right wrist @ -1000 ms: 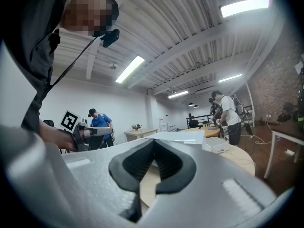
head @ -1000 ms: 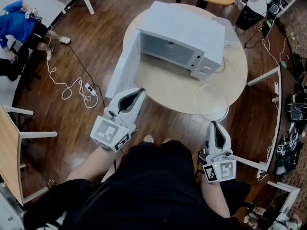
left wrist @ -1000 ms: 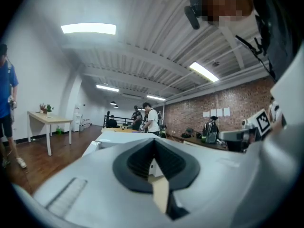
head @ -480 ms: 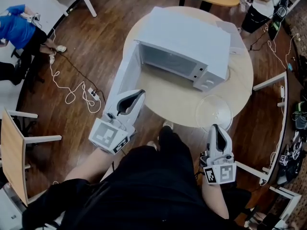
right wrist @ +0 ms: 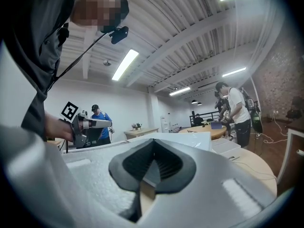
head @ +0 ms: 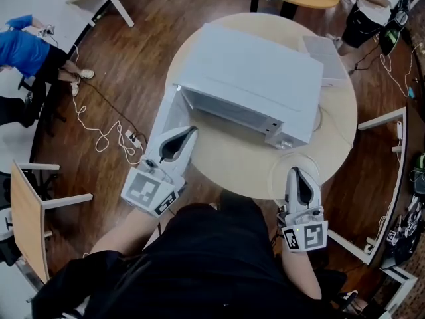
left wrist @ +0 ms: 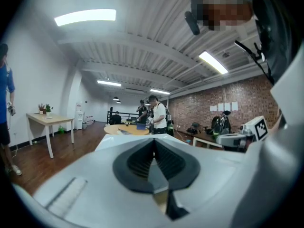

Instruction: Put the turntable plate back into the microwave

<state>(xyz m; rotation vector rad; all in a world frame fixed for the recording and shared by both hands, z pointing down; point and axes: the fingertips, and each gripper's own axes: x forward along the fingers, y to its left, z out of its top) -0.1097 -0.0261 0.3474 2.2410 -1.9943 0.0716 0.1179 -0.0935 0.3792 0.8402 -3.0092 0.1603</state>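
Note:
The white microwave [head: 255,78] stands on the round wooden table [head: 232,155], and its door [head: 166,121] hangs open to the left. The clear glass turntable plate [head: 280,171] lies flat near the table's front right edge. My right gripper [head: 295,171] is shut and empty, with its tip over the plate's near rim; I cannot tell whether it touches. My left gripper [head: 191,131] is also shut and empty, beside the open door at the table's left edge. In the left gripper view the pads of the left gripper [left wrist: 153,141] meet, and in the right gripper view so do those of the right gripper [right wrist: 153,142].
A white cable and power strip [head: 126,137] trail over the floor at left. A person in blue [head: 26,45] stands at far left, another person [head: 372,2] at top right. A flat white box [head: 325,53] lies behind the microwave. A wooden table [head: 23,211] stands at my left.
Both grippers have moved forward to the table. The right gripper's tip went from the floor short of the table to over the plate's near rim. The left one came up beside the door.

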